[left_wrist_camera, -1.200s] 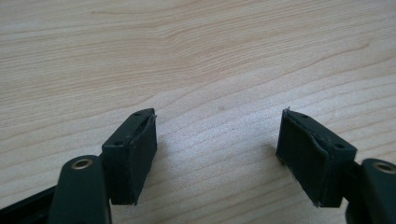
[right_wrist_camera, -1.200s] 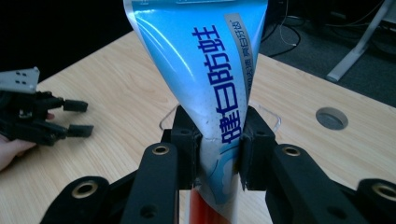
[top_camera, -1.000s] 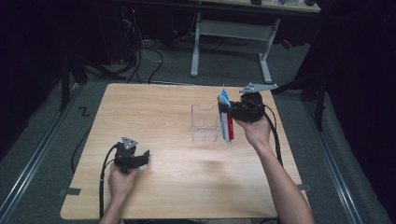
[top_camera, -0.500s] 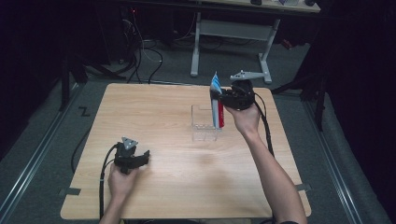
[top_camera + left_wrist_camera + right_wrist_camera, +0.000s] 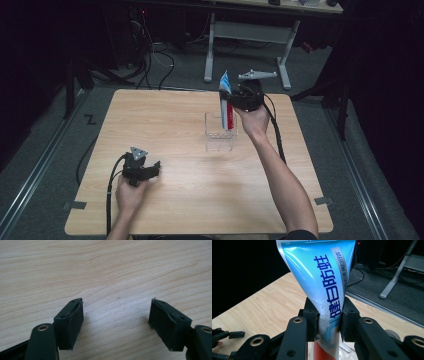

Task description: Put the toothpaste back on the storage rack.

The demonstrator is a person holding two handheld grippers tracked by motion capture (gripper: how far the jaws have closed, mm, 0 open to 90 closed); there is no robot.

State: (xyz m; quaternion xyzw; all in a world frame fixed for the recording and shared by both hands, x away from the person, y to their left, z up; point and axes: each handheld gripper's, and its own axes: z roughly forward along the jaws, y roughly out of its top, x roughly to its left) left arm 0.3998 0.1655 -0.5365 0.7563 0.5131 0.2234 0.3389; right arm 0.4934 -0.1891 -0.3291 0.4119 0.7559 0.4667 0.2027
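Observation:
My right gripper is shut on a toothpaste tube, held upright above the clear plastic holder at the middle of the table. The tube is blue and white with blue lettering and a red lower end; both black pads squeeze its body in the right gripper view. My left gripper rests low on the wooden table near the front left. Its fingers stand wide apart over bare wood, with nothing between them.
The clear holder sits just below and in front of the held tube. Beyond the table's far edge stand a white desk frame and cables on the grey floor. Table edges lie close behind the right hand.
My right gripper has carried the tube toward the far side and slightly left, over the holder's back edge. The left gripper has not moved.

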